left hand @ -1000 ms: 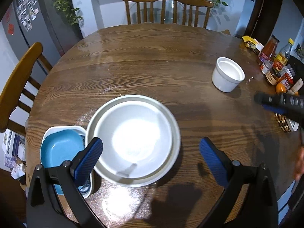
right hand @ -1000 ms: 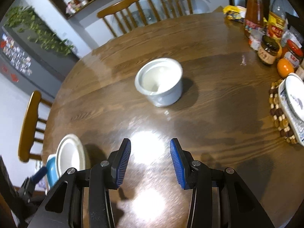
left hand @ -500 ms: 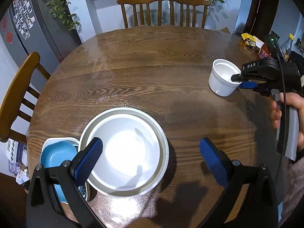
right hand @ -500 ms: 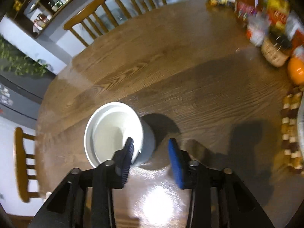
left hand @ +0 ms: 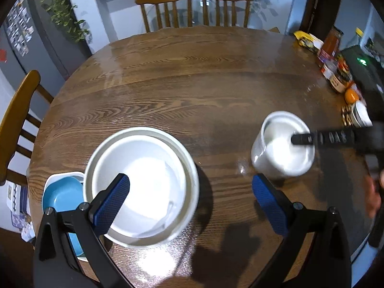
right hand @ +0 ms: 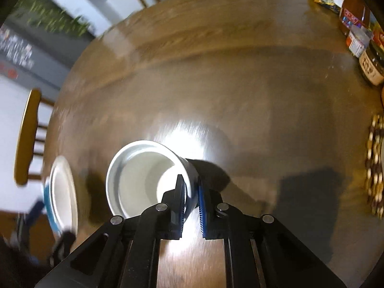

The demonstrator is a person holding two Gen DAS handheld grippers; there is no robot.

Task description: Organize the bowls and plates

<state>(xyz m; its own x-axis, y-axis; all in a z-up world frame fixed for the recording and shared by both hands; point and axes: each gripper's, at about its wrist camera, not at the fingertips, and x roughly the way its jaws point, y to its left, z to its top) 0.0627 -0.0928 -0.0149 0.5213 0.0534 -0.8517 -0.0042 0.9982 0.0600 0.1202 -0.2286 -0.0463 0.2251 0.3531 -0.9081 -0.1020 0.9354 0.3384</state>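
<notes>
Pinching white cup (right hand: 141,168) rim: right gripper (right hand: 191,189) | left gripper (left hand: 189,192) released | table (left hand: 192,84) beyond bare

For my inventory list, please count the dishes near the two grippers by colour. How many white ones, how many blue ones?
White: 3, namely the small white bowl, the wide white bowl and the white square dish under the blue one.
Blue: 1, the blue dish.
Total: 4
</notes>
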